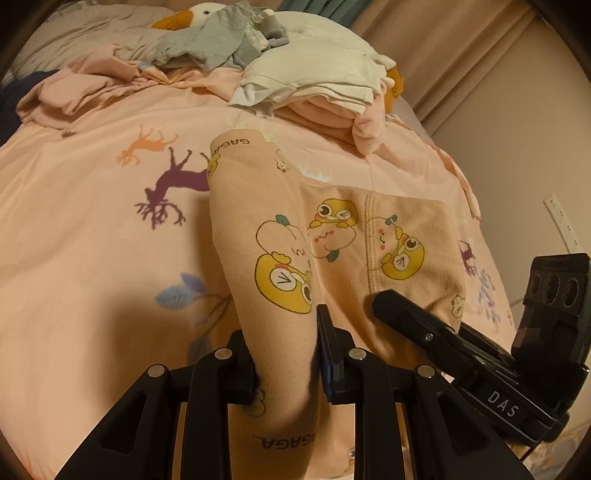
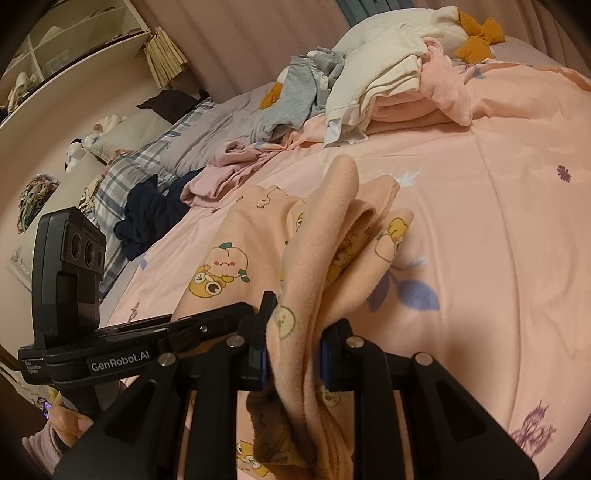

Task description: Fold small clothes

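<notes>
- Two hand-held grippers, both clamped on one peach cartoon-print garment [image 1: 266, 240] over the bed.
- Left hand-held gripper [image 1: 286, 354]: jaws closed on a raised fold of the garment, waistband lettering showing both at the far top edge and low between the fingers.
- Right hand-held gripper [image 2: 293, 343]: jaws pinched on bunched layers of the same garment [image 2: 314, 258], with folded edges standing up just ahead of the fingertips.
- In the left wrist view, the rest of the garment spread flat on the pink quilt [image 1: 92, 240] to the right of the raised fold, a stitched seam running down it; right gripper's body resting just beside that flat part.
- Bare quilt to the left of the raised fold in the left wrist view, and to the right of the bunched cloth in the right wrist view.
- Far side of the bed crowded: stack of folded white and pink clothes [image 1: 317, 85], grey clothes [image 1: 218, 37] draped on a goose plush [image 1: 192, 14], a rumpled pink piece [image 1: 70, 96].
- In the right wrist view, dark navy clothing [image 2: 155, 214] heaped near the quilt's left edge, plaid bedding [image 2: 147, 155] behind it.
- Wall and curtain close past the quilt's right edge in the left wrist view.
</notes>
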`<state>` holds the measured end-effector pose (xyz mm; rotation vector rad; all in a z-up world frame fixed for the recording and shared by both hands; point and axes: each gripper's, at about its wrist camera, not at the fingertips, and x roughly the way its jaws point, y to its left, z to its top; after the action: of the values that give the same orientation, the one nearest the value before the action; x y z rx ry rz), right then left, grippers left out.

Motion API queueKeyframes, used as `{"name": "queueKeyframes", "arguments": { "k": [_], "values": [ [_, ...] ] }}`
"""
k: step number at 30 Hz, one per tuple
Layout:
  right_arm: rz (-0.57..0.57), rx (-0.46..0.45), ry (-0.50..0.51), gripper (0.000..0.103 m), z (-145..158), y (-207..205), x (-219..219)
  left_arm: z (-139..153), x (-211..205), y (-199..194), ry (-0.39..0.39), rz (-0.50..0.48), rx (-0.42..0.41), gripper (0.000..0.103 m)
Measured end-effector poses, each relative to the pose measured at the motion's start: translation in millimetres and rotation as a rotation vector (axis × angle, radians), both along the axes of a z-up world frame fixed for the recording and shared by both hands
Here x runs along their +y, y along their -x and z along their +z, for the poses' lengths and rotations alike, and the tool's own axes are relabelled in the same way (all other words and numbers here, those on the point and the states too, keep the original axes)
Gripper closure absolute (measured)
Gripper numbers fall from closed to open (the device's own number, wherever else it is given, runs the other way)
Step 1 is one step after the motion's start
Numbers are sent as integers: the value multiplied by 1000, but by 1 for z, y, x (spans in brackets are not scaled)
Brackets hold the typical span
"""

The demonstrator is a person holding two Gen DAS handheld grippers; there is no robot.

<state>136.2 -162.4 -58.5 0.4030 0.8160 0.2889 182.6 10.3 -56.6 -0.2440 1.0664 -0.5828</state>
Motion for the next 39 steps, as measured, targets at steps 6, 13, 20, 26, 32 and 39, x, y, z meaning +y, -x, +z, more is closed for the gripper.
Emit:
{"name": "queueKeyframes", "arguments": {
  "k": [6,13,20,26,32,39],
  "values": [
    [-9,8,35,82,-6,-14,-1,-8,-8,-13,-15,-3,8,80],
    [-6,28,59,82,-15,-22,-2,-17,-9,-20,-26,-3,26,80],
    [-5,36,84,81,-18,-26,0,-20,-10,-23,-38,-1,34,80],
    [-12,48,101,80,-21,-27,-1,-22,-10,-26,-51,0,40,80],
    [-21,62,104,79,-25,-28,-4,-24,-9,-29,-60,3,50,80],
    [-30,76,108,79,-30,-29,-8,-25,-9,-29,-63,3,51,80]
  ]
}}
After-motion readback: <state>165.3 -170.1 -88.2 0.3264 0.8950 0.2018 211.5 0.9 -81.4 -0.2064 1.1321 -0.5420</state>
